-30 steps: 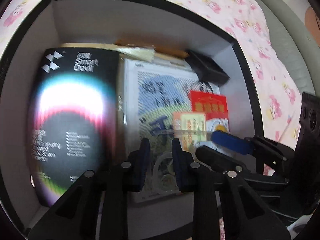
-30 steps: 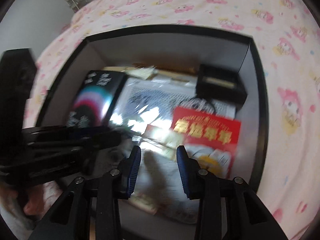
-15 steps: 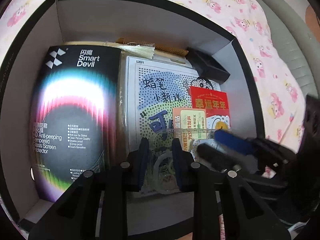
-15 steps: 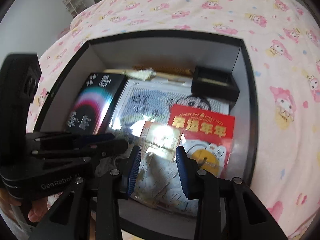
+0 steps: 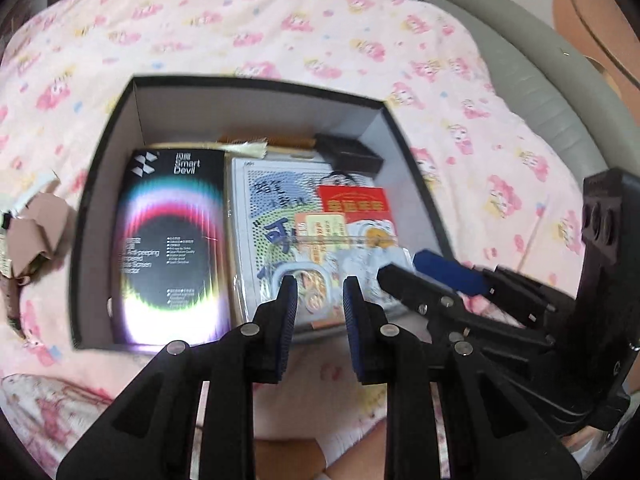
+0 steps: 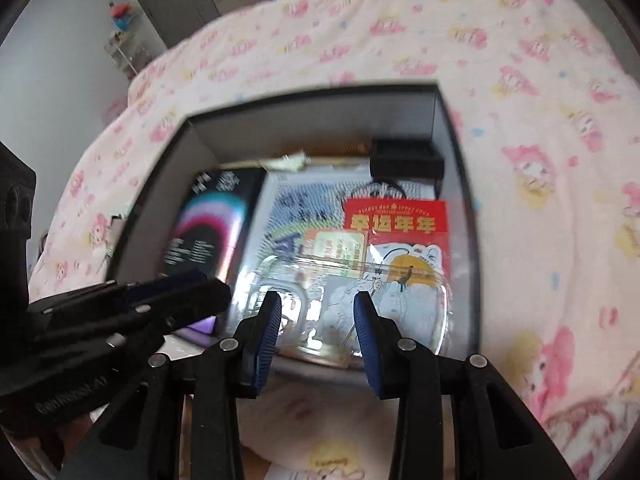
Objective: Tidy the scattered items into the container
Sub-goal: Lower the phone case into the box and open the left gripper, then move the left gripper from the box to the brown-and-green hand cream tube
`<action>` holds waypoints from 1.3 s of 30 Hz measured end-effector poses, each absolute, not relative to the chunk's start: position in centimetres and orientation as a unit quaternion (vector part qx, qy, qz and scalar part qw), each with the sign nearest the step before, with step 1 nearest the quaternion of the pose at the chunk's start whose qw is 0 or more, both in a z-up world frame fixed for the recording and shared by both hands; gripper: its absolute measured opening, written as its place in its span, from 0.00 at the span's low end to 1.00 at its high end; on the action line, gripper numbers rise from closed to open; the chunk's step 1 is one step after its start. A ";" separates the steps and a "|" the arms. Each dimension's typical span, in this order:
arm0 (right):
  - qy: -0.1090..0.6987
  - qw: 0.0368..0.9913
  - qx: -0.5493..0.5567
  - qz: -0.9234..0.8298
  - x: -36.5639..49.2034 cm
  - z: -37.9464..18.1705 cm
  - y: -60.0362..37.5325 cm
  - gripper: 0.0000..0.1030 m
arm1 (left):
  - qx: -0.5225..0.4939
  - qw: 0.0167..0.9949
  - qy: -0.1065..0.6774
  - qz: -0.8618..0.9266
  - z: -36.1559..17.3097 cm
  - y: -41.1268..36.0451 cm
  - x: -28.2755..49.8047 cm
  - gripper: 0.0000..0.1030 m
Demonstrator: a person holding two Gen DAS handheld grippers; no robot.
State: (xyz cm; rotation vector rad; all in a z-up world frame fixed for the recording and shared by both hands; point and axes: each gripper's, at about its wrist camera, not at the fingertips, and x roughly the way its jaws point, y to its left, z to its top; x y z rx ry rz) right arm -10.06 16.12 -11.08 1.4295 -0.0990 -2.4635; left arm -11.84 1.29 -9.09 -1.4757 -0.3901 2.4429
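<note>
A black box with grey inner walls sits on the pink bedspread; it also shows in the right wrist view. Inside lie a black Smart Devil package, a white printed sheet, a red envelope, an orange card, a small black case and a clear plastic piece. My left gripper is open and empty above the box's near edge. My right gripper is open and empty, also at the near edge, and shows at the right of the left wrist view.
Crumpled brown cardboard lies on the bedspread left of the box. A grey cushioned edge runs along the far right. A door and a small shelf stand beyond the bed.
Both grippers have drawn back and up from inside the box to its near edge. The box now looks smaller in both views. The contents have not moved.
</note>
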 end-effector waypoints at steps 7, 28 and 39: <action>-0.009 0.150 0.454 -0.878 -6.6 -6.4 14.7 0.33 | -0.470 0.138 -0.127 0.862 -5.5 0.6 -8.0 0.21; 0.072 0.283 0.450 -0.844 -2.7 -6.2 -1.4 0.32 | -0.450 0.022 -0.199 0.870 -6.0 -15.3 0.8 0.21; 0.045 0.353 0.511 -0.783 -6.6 -10.5 -11.4 0.32 | -0.455 -0.040 -0.283 0.844 -11.7 -26.8 1.3 0.25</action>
